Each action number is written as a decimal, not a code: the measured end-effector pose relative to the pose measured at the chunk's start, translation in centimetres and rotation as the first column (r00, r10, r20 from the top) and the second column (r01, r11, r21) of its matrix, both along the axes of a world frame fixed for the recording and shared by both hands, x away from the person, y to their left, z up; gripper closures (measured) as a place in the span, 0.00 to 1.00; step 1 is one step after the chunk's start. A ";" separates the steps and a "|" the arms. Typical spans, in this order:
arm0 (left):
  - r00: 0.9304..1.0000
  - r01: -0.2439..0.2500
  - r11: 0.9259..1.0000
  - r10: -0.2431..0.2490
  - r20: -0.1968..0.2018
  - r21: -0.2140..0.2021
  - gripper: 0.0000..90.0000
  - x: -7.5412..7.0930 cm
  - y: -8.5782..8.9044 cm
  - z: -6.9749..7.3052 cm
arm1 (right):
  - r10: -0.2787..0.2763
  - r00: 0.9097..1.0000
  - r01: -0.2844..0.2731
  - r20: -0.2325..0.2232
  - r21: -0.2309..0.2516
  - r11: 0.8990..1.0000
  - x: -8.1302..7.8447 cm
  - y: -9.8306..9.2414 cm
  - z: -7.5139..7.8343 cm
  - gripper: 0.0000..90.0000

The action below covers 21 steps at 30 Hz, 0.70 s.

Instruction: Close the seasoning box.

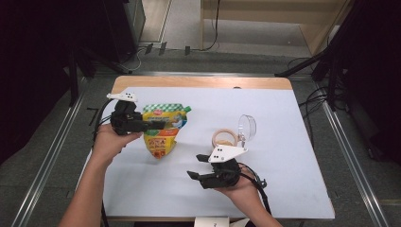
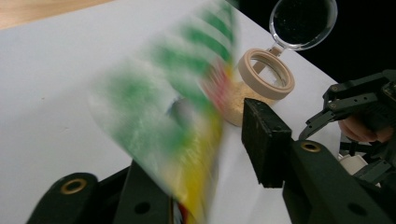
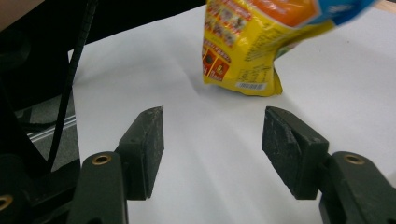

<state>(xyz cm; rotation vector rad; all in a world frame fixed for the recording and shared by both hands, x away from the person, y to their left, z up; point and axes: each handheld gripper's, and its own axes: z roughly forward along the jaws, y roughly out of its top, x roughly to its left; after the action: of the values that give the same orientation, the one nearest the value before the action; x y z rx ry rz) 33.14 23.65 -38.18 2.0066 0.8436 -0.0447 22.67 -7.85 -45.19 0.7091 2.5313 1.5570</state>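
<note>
black tongs (image 1: 166,124), brass rivets; white top plates, black cables

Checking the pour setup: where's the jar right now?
In the high view the jar stands open right of centre on the white sheet, just beyond the right gripper and right of the pouch; its clear lid is flipped up.
</note>
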 end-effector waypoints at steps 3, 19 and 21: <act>1.000 0.005 1.000 -0.005 0.005 0.000 0.65 -0.1 0.3 0.1 | 0.000 1.000 0.000 0.003 -0.001 1.000 0.0 0.0 0.0 0.44; 0.997 -0.048 0.999 0.048 0.056 0.008 0.52 -1.3 2.4 3.0 | -0.026 1.000 0.026 -0.008 -0.027 0.999 0.5 -0.8 0.9 0.46; 0.996 -0.066 0.998 0.065 0.057 0.008 0.52 -1.4 3.0 3.3 | -0.027 1.000 0.026 -0.014 -0.025 0.999 0.6 -1.0 1.0 0.46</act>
<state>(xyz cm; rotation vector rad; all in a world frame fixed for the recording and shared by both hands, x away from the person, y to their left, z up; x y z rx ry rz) 31.73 26.64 -34.89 1.9789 0.8741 0.0533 23.26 -8.88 -44.20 0.7500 2.5358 1.5150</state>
